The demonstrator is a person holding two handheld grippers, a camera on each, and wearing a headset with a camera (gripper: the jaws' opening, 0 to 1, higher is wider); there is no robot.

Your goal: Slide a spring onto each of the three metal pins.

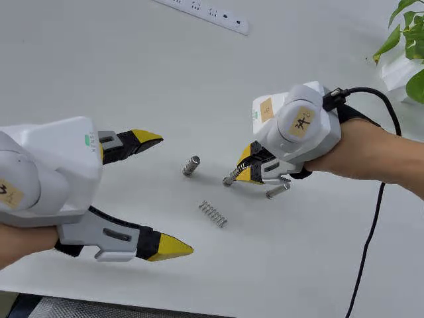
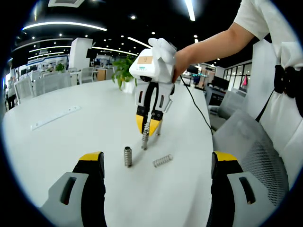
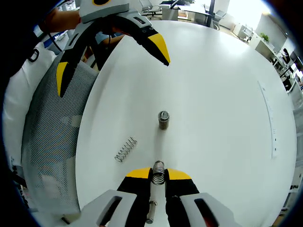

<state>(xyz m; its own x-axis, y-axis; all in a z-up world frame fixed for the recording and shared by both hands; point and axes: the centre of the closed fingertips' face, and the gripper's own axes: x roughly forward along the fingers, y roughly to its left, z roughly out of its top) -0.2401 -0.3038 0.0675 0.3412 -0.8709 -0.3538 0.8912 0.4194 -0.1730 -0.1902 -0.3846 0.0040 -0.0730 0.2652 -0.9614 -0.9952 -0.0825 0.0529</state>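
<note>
A white worktop (image 1: 99, 66) is seen; a power strip (image 1: 205, 12) is laid on its far side; a leafy plant (image 1: 405, 36) is set to the right; strip lights (image 2: 61, 24) are lit overhead; a grey mesh chair (image 2: 258, 146) is seen alongside.

— Where's the left gripper (image 1: 162, 193)?
— Low on the left, jaws spread wide, nothing between them.
— And the right gripper (image 1: 244, 171)?
— Across the white table (image 1: 132, 66), its yellow tips closed on a held spring (image 1: 233, 175) that slants down toward the tabletop. A bare pin (image 1: 277, 191) lies just beside it.
— Between the two grippers?
— A spring-covered pin (image 1: 191, 165), and nearer the person a loose spring (image 1: 212, 214) lying flat. A power strip (image 1: 205, 12) sits at the far edge.
</note>
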